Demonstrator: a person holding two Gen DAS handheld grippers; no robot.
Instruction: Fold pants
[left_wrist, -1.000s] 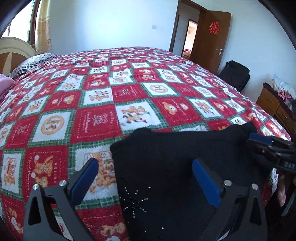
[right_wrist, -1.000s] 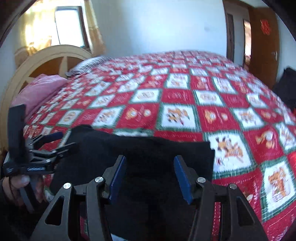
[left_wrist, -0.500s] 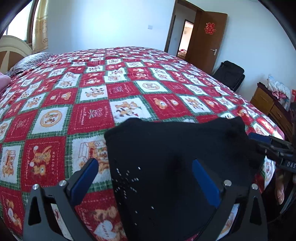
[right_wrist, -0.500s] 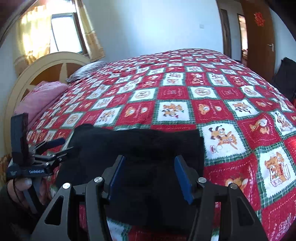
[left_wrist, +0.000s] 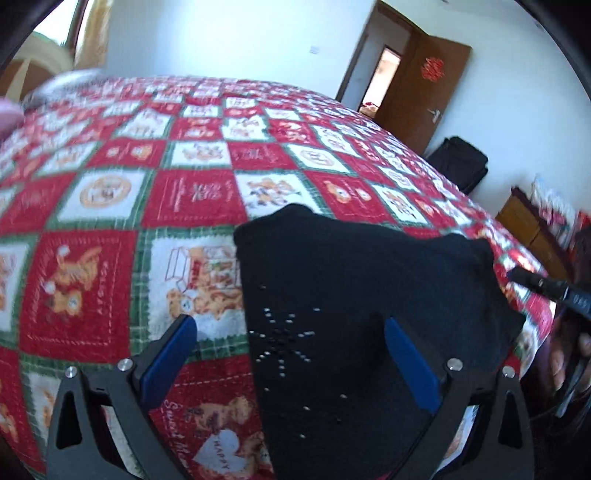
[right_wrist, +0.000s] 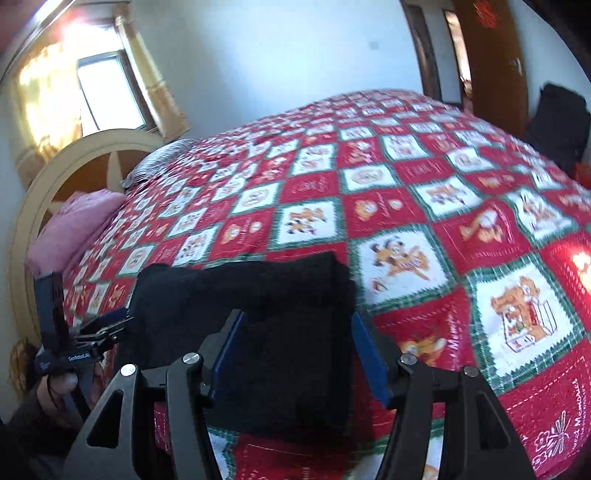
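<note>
Black pants (left_wrist: 354, 295), folded into a compact bundle, lie on the red-and-white patchwork quilt (left_wrist: 192, 192) at the near edge of the bed. Left gripper (left_wrist: 291, 343): jaws apart, nothing clamped; the bundle's left edge and a stud pattern sit just ahead, between the blue pads (left_wrist: 168, 354). Right gripper (right_wrist: 297, 343): jaws apart, hovering over the bundle's right portion, fabric seen between the pads, no visible pinch. Wooden door (left_wrist: 424, 85) stands far beyond the left claw; headboard (right_wrist: 74, 166) far left of the right claw.
</note>
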